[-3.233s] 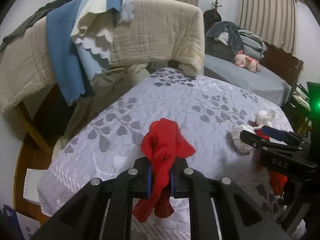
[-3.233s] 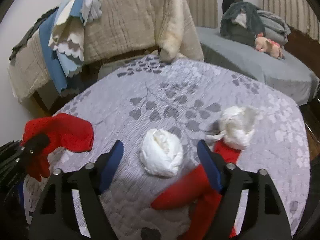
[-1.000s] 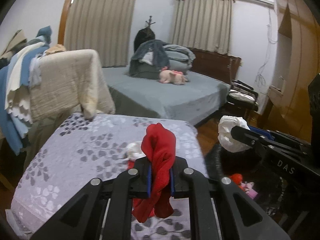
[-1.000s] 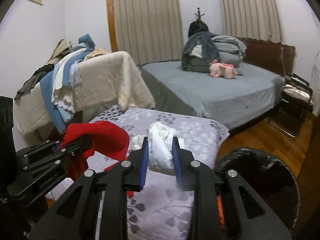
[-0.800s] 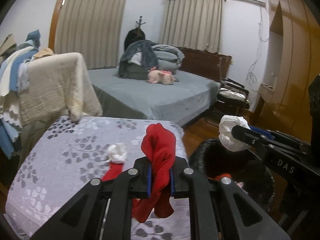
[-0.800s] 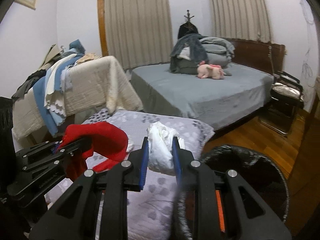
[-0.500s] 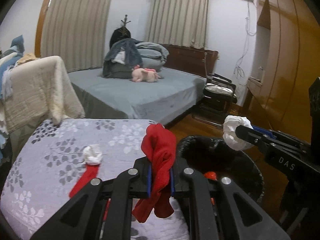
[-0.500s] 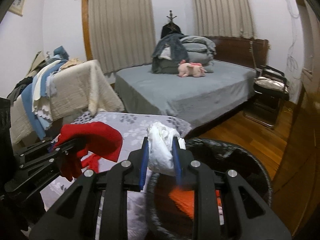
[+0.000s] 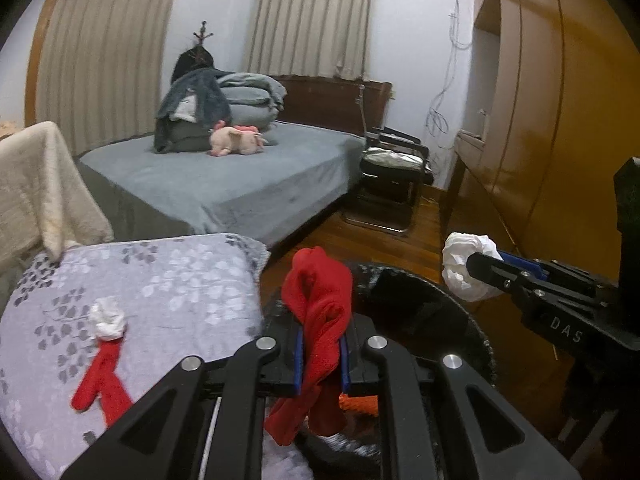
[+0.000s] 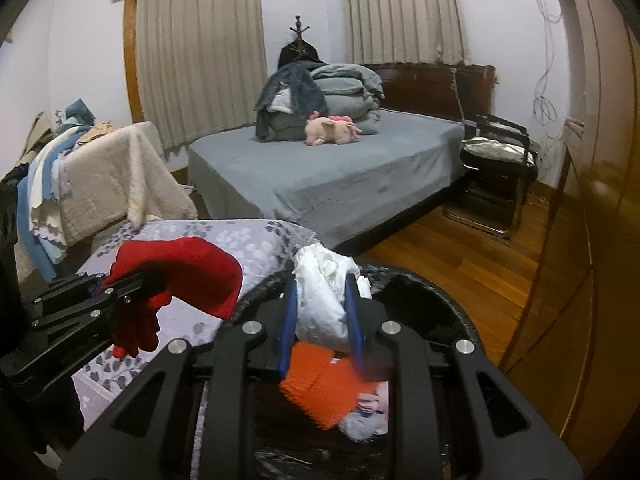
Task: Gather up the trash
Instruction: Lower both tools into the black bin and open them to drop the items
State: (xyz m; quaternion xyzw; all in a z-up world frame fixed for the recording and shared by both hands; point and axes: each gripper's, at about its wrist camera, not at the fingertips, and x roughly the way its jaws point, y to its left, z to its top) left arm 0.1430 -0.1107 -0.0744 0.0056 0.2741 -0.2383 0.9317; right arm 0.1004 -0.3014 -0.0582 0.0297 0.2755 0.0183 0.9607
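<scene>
My left gripper [image 9: 321, 354] is shut on a crumpled red cloth [image 9: 318, 308] and holds it over the near rim of a black-lined trash bin [image 9: 424, 304]. My right gripper [image 10: 321, 320] is shut on a white paper wad [image 10: 326, 300] and holds it above the same bin [image 10: 436, 304], which holds orange [image 10: 320, 390] and grey trash. The right gripper's wad also shows at the right of the left wrist view [image 9: 466, 270]. On the grey leaf-patterned cushion [image 9: 168, 276] lie a second red cloth [image 9: 102, 380] and a small white wad [image 9: 107, 318].
A grey bed [image 10: 340, 176] with a pink plush toy [image 10: 332, 128] and folded bedding stands behind. Blankets hang over a rack [image 10: 100, 176] at the left. A black chair [image 10: 496, 160] and a brown wardrobe [image 10: 592, 184] stand at the right, on wooden floor [image 10: 460, 248].
Both grippers have swung right from the cushion, each with its load, and now hang over the trash bin. The right gripper took hold of the white wad earlier.
</scene>
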